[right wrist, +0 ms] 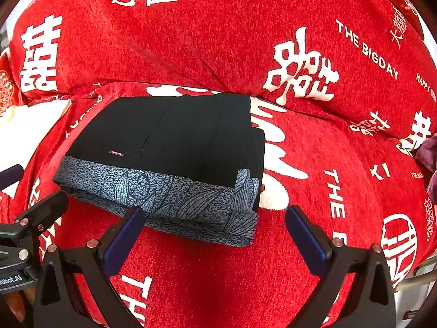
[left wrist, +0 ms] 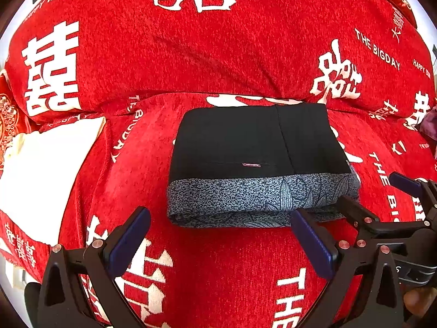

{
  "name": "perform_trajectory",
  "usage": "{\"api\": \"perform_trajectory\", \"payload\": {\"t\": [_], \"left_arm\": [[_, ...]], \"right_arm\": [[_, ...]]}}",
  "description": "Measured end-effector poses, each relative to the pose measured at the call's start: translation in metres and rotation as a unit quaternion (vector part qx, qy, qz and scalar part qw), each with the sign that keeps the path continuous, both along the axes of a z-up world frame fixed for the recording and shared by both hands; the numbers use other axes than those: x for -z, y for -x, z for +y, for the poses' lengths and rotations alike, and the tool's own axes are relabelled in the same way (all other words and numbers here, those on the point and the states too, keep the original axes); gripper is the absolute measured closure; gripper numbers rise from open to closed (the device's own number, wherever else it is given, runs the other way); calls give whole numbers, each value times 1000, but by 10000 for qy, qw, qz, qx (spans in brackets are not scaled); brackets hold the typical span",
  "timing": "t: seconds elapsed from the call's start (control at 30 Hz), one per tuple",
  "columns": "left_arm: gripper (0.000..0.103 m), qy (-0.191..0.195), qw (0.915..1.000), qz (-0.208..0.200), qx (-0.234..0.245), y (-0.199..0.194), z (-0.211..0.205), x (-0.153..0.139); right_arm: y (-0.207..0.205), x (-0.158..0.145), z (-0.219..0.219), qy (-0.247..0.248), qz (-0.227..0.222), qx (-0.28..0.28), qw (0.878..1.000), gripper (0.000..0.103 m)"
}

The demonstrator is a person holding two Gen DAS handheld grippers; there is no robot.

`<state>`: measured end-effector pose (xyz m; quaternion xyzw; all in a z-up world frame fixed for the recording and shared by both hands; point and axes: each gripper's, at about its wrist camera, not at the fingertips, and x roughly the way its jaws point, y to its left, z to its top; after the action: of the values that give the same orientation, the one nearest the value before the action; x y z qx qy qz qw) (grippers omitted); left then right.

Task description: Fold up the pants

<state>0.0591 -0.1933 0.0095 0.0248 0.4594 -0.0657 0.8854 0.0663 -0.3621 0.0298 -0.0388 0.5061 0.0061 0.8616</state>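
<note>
The pants lie folded into a compact rectangle on the red sofa seat, black on top with a grey leaf-patterned band along the near edge and a small label. My left gripper is open just in front of that near edge, touching nothing. The right gripper shows at the right, by the bundle's near right corner. In the right wrist view the pants sit left of centre. My right gripper is open there, its left pad close to the grey band. The left gripper appears at the left edge.
A red cover with white characters and lettering drapes the seat and backrest. A white cushion lies left of the pants. A dark purple cloth sits at the far right.
</note>
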Motion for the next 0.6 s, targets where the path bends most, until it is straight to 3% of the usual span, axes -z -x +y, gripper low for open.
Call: {"api": "perform_trajectory", "payload": {"t": [0.6], "left_arm": [[0, -67, 10000, 74, -5, -2, -2, 3]], "right_arm": [[-2, 1, -3, -23, -4, -6, 10000, 0]]}}
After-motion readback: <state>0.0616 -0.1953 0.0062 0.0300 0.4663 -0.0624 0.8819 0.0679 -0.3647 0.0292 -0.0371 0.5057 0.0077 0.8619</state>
